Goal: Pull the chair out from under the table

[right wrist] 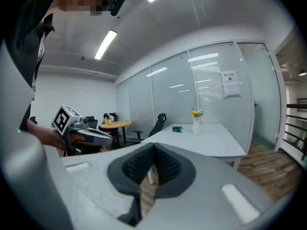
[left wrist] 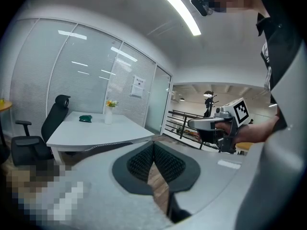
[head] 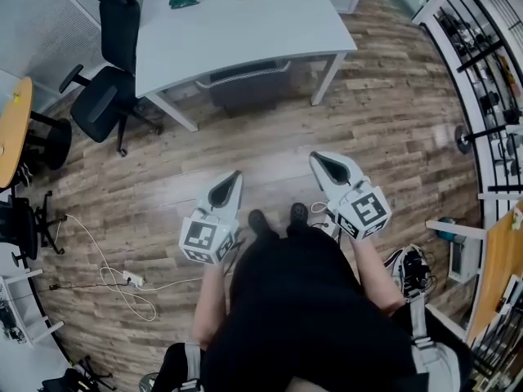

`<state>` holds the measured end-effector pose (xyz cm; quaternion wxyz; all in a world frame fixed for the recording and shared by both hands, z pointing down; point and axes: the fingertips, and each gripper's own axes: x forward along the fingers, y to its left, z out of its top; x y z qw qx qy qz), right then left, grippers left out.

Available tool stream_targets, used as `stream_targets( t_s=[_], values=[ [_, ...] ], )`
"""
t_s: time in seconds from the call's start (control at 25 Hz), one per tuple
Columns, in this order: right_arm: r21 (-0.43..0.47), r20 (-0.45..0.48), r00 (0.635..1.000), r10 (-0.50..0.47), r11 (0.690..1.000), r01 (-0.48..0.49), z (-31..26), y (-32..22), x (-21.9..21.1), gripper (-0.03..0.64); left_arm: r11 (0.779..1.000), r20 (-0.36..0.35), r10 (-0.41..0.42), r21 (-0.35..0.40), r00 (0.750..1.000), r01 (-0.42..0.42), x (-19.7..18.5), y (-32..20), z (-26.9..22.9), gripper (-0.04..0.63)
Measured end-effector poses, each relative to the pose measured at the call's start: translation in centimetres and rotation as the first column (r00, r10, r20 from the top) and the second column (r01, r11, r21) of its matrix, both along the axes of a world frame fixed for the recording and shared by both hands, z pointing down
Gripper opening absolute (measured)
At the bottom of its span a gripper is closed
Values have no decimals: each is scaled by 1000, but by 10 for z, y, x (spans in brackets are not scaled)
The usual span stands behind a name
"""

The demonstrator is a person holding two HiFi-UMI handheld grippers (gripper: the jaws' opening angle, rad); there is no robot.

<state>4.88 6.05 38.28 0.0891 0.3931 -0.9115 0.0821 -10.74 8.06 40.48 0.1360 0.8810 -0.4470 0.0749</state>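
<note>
- Both pairs of jaws are closed and empty: left hand-held gripper [head: 235, 176], right hand-held gripper [head: 317, 158].
- Step in hand: approach. We should walk in, open one pair of jaws, clamp the backrest's top edge, then pull straight back and level, clear of the surface's legs.
- The chair [head: 245, 82] is well ahead of both hand-held grippers, tucked under the white surface [head: 270, 23]. Only its dark grey back and pale rim show.
- The black office chair [head: 114, 64], ahead-left, stands beside the surface, so it's probably not our target.

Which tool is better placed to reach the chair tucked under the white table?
Left, probably: the left tool points almost straight at the grey chair; the right tool sits further aside. Both are shut.
</note>
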Motion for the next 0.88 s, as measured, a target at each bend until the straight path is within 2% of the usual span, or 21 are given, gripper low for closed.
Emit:
stream_targets(
  t_s=[0.32, 0.52, 0.88],
  values=[
    [1, -18, 1000, 26, 1000, -26, 11, 9, -37, 2, 1000, -14, 22, -10, 1000, -22, -36, 8, 18, 9],
    [-16, -35, 999, 14, 1000, -14, 17, 16, -56, 2, 998, -5, 51, -29, 999, -51, -43, 12, 26, 9],
    [-63, -55, 998, 10, 998, -13, 31, 2, -51, 2, 996, -11, 67, -62, 998, -67, -37, -7, 34, 10]
  ],
)
